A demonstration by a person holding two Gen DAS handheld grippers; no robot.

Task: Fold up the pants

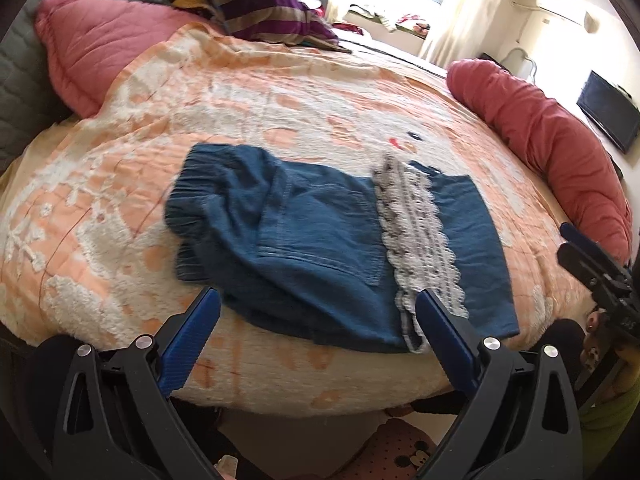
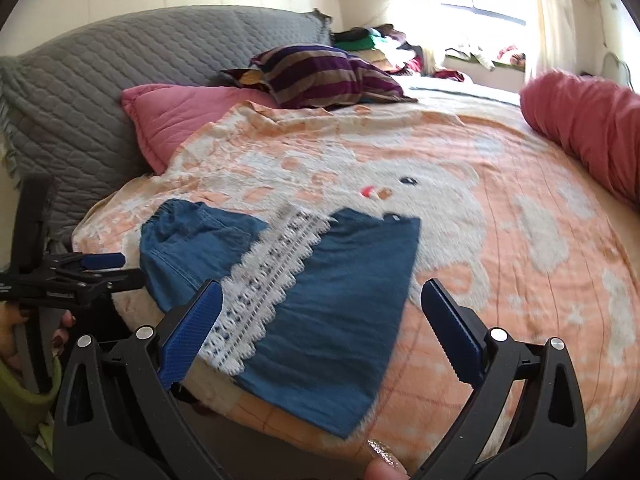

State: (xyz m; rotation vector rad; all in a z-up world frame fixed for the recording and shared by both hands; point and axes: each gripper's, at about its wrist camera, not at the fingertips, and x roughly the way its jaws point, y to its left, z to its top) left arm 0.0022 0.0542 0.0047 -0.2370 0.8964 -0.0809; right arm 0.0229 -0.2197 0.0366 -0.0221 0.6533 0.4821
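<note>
The two blue-padded fingers [image 1: 192, 344] of the left gripper [image 1: 316, 336] stand spread wide with nothing clamped between them; in the left wrist view they hang over the near edge of the bed, above the blue denim pants [image 1: 320, 240], which lie folded on the peach-and-white blanket [image 1: 280, 92]. The elastic waistband is at the left of the heap, and a band of white lace trim [image 1: 420, 232] runs across the folded cloth toward the right-hand pad. A pink pillow [image 1: 100, 44] and a purple striped cushion [image 1: 264, 12] sit at the far end, a red bolster [image 1: 560, 152] lies along the right side, and the right gripper [image 1: 600, 272] shows at the right edge. No label or writing can be read on the pants, though motion blur softens the cloth, so small print may escape notice. In the right wrist view the right gripper's fingers [image 2: 192, 336] are likewise wide apart and empty, poised above the lace and the near folded edge of the pants. A grey quilted headboard cover [image 2: 120, 64] backs the pillow, a fingertip with a glittery nail [image 2: 382, 460] shows at the bottom, and the left gripper sits at the left edge with a hand [image 2: 16, 332] behind it.
</note>
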